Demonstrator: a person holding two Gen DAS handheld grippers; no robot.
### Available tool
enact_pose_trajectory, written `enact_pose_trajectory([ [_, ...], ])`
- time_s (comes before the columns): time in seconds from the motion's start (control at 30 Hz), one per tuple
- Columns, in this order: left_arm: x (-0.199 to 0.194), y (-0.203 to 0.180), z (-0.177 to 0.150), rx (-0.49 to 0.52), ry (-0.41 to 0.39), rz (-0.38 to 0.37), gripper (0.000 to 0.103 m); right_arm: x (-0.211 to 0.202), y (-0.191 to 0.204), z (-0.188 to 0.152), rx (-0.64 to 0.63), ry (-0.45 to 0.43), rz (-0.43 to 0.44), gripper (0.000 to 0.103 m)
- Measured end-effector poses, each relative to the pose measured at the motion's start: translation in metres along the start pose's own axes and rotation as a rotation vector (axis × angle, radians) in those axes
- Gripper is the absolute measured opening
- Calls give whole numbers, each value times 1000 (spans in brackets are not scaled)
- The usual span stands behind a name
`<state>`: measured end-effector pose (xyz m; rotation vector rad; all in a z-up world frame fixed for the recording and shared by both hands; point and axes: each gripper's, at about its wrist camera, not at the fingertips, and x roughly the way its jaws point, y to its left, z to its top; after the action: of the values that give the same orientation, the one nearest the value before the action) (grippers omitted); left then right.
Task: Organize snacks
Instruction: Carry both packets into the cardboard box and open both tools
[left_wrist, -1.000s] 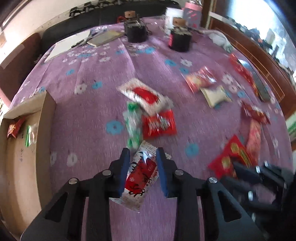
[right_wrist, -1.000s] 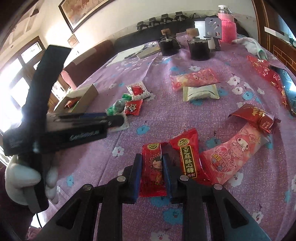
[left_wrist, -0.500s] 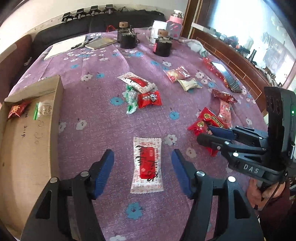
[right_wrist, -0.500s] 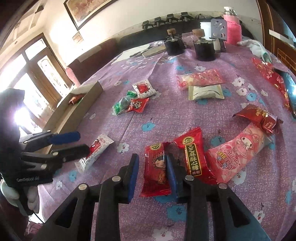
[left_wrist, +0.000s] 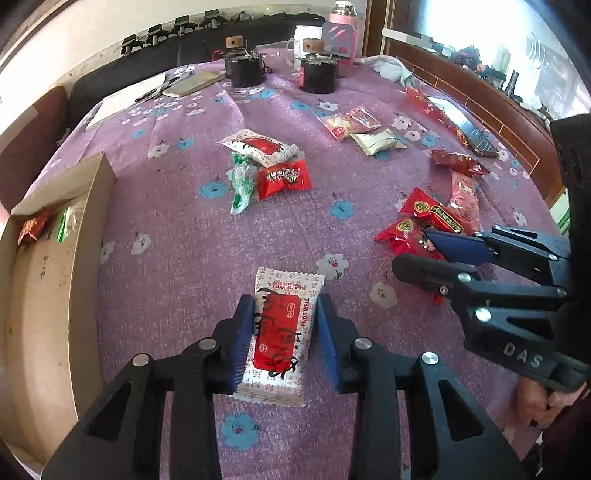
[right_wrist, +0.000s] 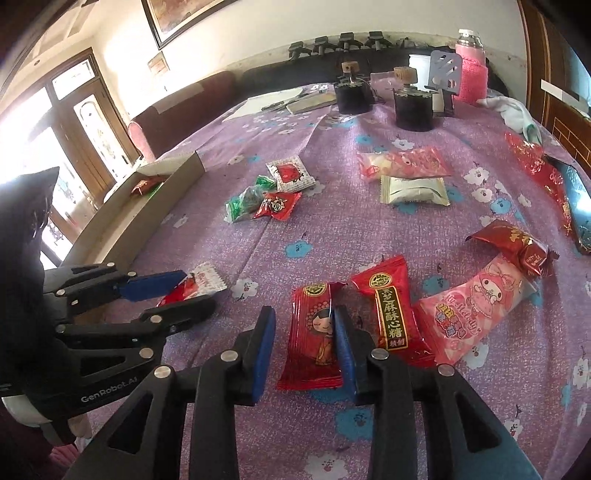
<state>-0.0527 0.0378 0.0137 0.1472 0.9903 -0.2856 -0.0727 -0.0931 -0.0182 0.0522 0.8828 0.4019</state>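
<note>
In the left wrist view the left gripper (left_wrist: 284, 336) straddles a white-and-red packet (left_wrist: 280, 332) lying flat at lower centre on the purple cloth (left_wrist: 177, 206), its blue pads close to the wrapper's edges; whether they grip I cannot tell. The right wrist view shows the right gripper (right_wrist: 304, 349) parted around a red packet (right_wrist: 314, 339) with a gap at its left pad. Only the left view shows two snacks inside the box (left_wrist: 92, 206) at left.

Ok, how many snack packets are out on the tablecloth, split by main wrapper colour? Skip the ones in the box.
Red packets: 5
White-and-red packets: 2
Pink packets: 2
Cream packets: 1
Green packets: 1
Total: 11
</note>
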Motion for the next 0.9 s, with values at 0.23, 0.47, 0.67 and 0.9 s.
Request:
enact_pose_trajectory([
  [0.23, -44, 14, -12, -63, -73, -93, 31, -12, 2, -3, 37, 5, -20, 22],
  [0.47, -100, 72, -15, -196, -146, -182, 31, -44, 23, 14, 54, -44, 60, 22],
  [0.67, -128, 149, -16, -295, -186, -50, 31, -42, 75, 49, -12, -46, 142, 22],
  [0.9, -103, 234, -11, -411, -132, 85, 31, -2, 160, 94, -104, -6, 252, 22],
])
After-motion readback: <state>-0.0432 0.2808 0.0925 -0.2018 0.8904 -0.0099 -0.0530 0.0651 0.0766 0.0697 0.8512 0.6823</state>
